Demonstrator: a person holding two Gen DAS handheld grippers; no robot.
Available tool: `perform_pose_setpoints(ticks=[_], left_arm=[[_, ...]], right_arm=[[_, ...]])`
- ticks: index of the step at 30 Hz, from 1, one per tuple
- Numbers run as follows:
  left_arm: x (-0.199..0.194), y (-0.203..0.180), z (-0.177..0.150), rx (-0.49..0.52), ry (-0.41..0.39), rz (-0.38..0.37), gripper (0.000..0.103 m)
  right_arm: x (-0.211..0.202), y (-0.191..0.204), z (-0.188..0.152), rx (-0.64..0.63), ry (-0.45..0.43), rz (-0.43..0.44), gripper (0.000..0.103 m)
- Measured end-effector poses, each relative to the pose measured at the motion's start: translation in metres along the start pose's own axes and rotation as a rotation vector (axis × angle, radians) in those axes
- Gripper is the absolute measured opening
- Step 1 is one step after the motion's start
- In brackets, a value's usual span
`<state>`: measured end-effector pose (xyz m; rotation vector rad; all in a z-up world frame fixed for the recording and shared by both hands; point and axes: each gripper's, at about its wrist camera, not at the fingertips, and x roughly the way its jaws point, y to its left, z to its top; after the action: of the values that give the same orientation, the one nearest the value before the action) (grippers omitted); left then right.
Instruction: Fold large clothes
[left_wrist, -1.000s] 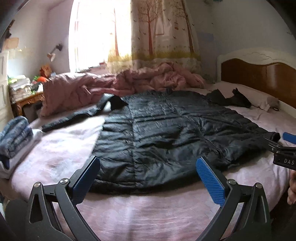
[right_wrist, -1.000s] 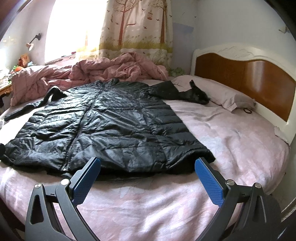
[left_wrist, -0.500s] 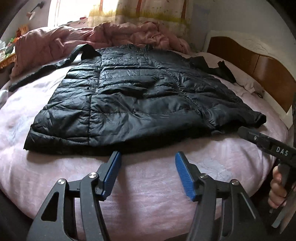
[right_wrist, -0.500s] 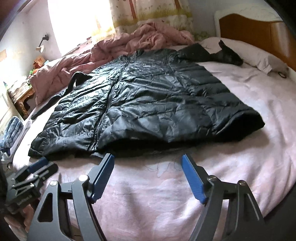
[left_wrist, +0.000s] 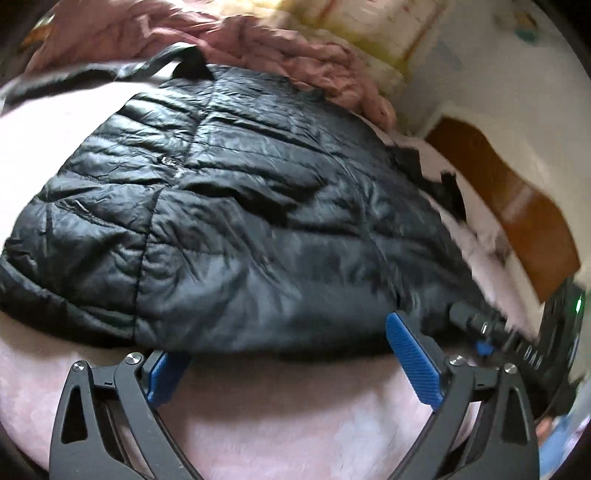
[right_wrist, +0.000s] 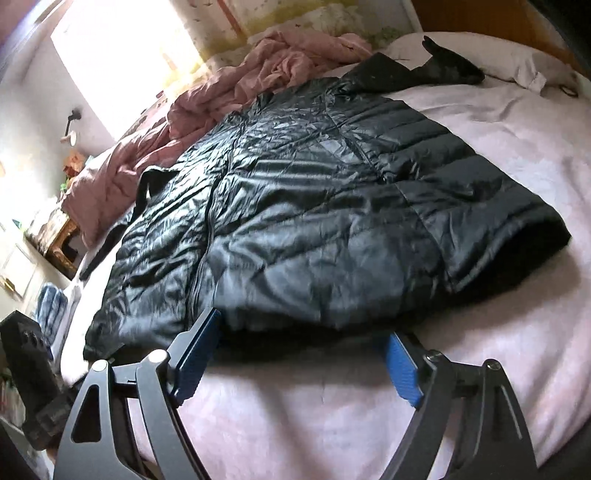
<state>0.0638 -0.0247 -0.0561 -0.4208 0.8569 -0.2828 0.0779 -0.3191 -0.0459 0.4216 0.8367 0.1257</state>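
Pink bed (right_wrist: 480, 155) | black puffer jacket (right_wrist: 314, 206) flat, wrinkled | both jaws opening, empty

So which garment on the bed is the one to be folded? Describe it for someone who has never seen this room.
Start from the bed with the pale pink sheet. Spread flat across its middle, hem towards the cameras, lies the black quilted puffer jacket. The crumpled pink duvet heaped behind it is matte and rumpled; the jacket is shiny, black and stitched in panels.
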Motion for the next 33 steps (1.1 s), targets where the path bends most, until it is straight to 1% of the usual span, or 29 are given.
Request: perform_pose_setpoints(ticks=[1,2,3,4,5,6,7,8,9,10,11,13,16,18,20,21,23,25,26,28,30,33], left_arm=[[0.001,0.002,0.003,-0.019,-0.012,-0.001,0.095],[0.000,0.004,0.006,-0.032,-0.027,0.007,0.084],[-0.001,0.007,0.009,-0.037,-0.045,0.026,0.066],[-0.002,0.010,0.010,-0.039,-0.058,0.046,0.055],[-0.002,0.016,0.012,-0.042,-0.057,0.064,0.030],[0.000,0.021,0.014,-0.046,-0.046,0.068,0.010],[-0.002,0.027,0.015,-0.056,-0.039,0.054,0.007],[-0.006,0.033,0.016,-0.074,-0.044,0.020,0.005],[-0.012,0.035,0.016,-0.082,-0.061,0.012,0.005],[-0.018,0.034,0.017,-0.071,-0.076,0.023,0.005],[-0.027,0.029,0.016,-0.039,-0.097,0.049,0.005],[-0.048,0.017,0.012,0.026,-0.150,0.090,0.005],[-0.081,-0.002,0.007,0.149,-0.216,0.134,0.005],[-0.100,-0.012,0.000,0.233,-0.233,0.172,0.005],[-0.110,-0.018,-0.003,0.282,-0.236,0.194,0.005],[-0.112,-0.020,-0.001,0.292,-0.229,0.201,0.005],[-0.110,-0.020,0.007,0.292,-0.189,0.219,0.006],[-0.105,-0.018,0.016,0.253,-0.162,0.217,0.008],[-0.103,-0.016,0.019,0.238,-0.165,0.217,0.009],[-0.092,-0.016,0.024,0.232,-0.163,0.255,0.010],[-0.075,-0.018,0.039,0.241,-0.150,0.267,0.010],[-0.043,-0.018,0.073,0.244,-0.135,0.277,0.010]], right_arm=[[0.002,0.001,0.003,-0.010,-0.003,-0.007,0.084],[0.004,0.003,0.005,-0.021,-0.008,-0.019,0.081],[0.006,0.005,0.006,-0.033,-0.015,-0.036,0.076],[0.007,0.006,0.007,-0.047,-0.025,-0.054,0.073],[0.007,0.006,0.008,-0.058,-0.033,-0.068,0.064],[0.006,0.007,0.008,-0.072,-0.048,-0.089,0.053],[0.004,0.006,0.008,-0.078,-0.061,-0.107,0.044],[0.003,0.005,0.008,-0.083,-0.068,-0.121,0.025],[0.002,0.004,0.008,-0.096,-0.070,-0.127,0.010],[-0.001,0.004,0.007,-0.108,-0.080,-0.126,0.008],[-0.006,0.005,0.006,-0.114,-0.102,-0.119,0.006],[-0.020,0.012,0.004,-0.130,-0.139,-0.100,0.005],[-0.053,0.038,-0.006,-0.244,-0.210,-0.135,0.005],[-0.079,0.053,-0.018,-0.295,-0.259,-0.158,0.005],[-0.093,0.060,-0.024,-0.299,-0.266,-0.154,0.005],[-0.100,0.063,-0.025,-0.302,-0.267,-0.145,0.005],[-0.108,0.066,-0.021,-0.302,-0.269,-0.138,0.005],[-0.111,0.066,-0.015,-0.299,-0.272,-0.129,0.005],[-0.111,0.066,-0.012,-0.298,-0.276,-0.122,0.005],[-0.101,0.065,-0.002,-0.291,-0.270,-0.127,0.005],[-0.086,0.067,0.007,-0.285,-0.240,-0.132,0.005],[-0.058,0.068,0.034,-0.281,-0.215,-0.155,0.005]])
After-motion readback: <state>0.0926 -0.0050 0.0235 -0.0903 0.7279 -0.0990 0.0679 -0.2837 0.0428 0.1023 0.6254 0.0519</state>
